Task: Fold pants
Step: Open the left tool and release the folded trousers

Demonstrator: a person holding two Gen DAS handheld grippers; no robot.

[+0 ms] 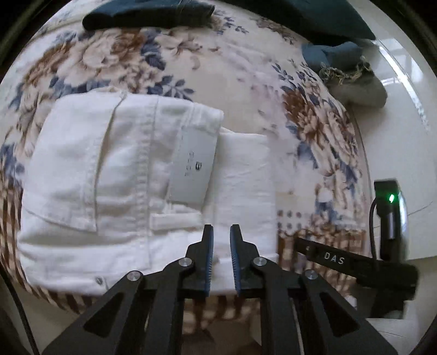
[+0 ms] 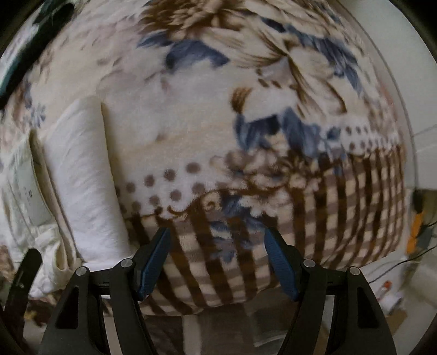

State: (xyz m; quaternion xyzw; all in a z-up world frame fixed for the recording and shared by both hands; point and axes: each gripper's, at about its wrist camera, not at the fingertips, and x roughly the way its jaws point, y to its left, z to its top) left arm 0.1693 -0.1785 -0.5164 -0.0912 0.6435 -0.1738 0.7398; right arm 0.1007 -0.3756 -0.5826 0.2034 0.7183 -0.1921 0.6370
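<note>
White pants (image 1: pixel 109 177) lie folded into a thick packet on a floral blanket (image 1: pixel 245 82), with a back pocket up and a grey label (image 1: pixel 194 169) near the waistband. My left gripper (image 1: pixel 221 228) hovers over the packet's near edge, its blue pads a narrow gap apart with nothing between them. In the right wrist view the pants (image 2: pixel 82 177) lie at the left. My right gripper (image 2: pixel 217 232) stands wide open over the checked border of the blanket (image 2: pixel 204 109), empty and to the right of the pants.
Dark teal clothes (image 1: pixel 147 13) lie at the blanket's far edge, with another teal piece (image 1: pixel 336 54) and a grey fringed cloth (image 1: pixel 355 82) at the far right. White floor (image 1: pixel 404 109) runs past the blanket's right edge. The other gripper's black body (image 1: pixel 341 262) is close on the right.
</note>
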